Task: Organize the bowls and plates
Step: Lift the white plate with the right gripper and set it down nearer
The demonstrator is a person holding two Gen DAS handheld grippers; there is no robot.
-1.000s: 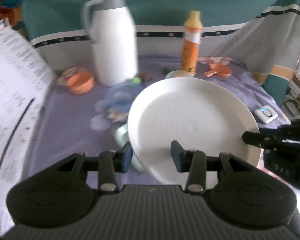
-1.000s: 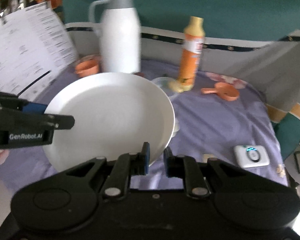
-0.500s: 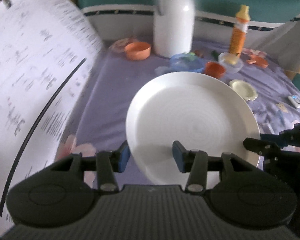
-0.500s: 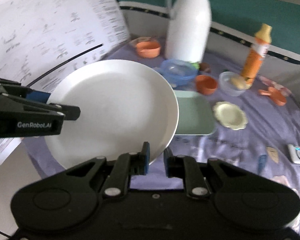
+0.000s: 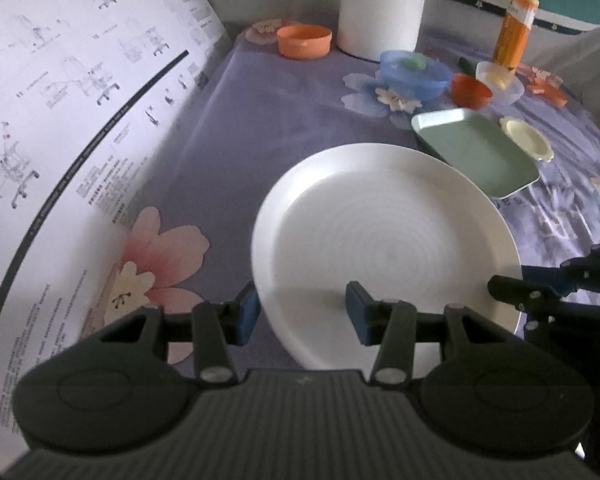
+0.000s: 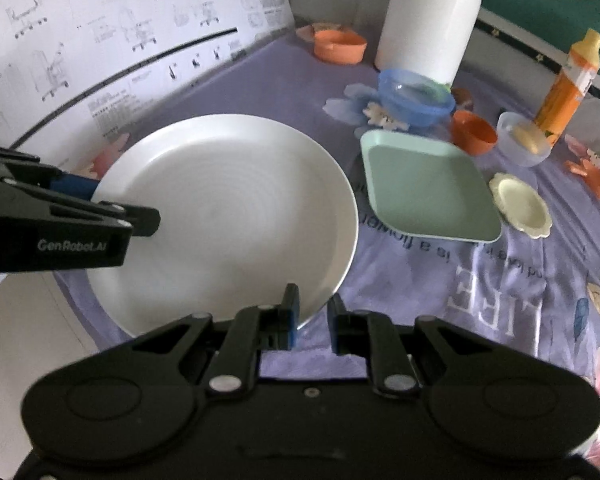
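Left wrist view first: our left tool (image 5: 298,312) stands with its jaws spread wide across the near rim of the large round white plate (image 5: 384,248). The right wrist view shows our right tool (image 6: 312,320) clamped on the white plate's (image 6: 228,216) near-right edge. The plate sits over the lilac flowered tablecloth (image 5: 284,120); we cannot tell whether it touches the table. Just beyond lies an empty pale green square tray (image 6: 424,192), with a small cream scalloped dish (image 6: 520,206) beside it. Farther back, a blue translucent bowl (image 6: 414,98) holds something green, a small orange cup (image 6: 474,132) looks empty, and a clear bowl (image 6: 522,140) holds something yellowish. An orange bowl (image 6: 340,46), white thermos jug (image 6: 430,12) and orange bottle (image 6: 572,76) stand farthest back.
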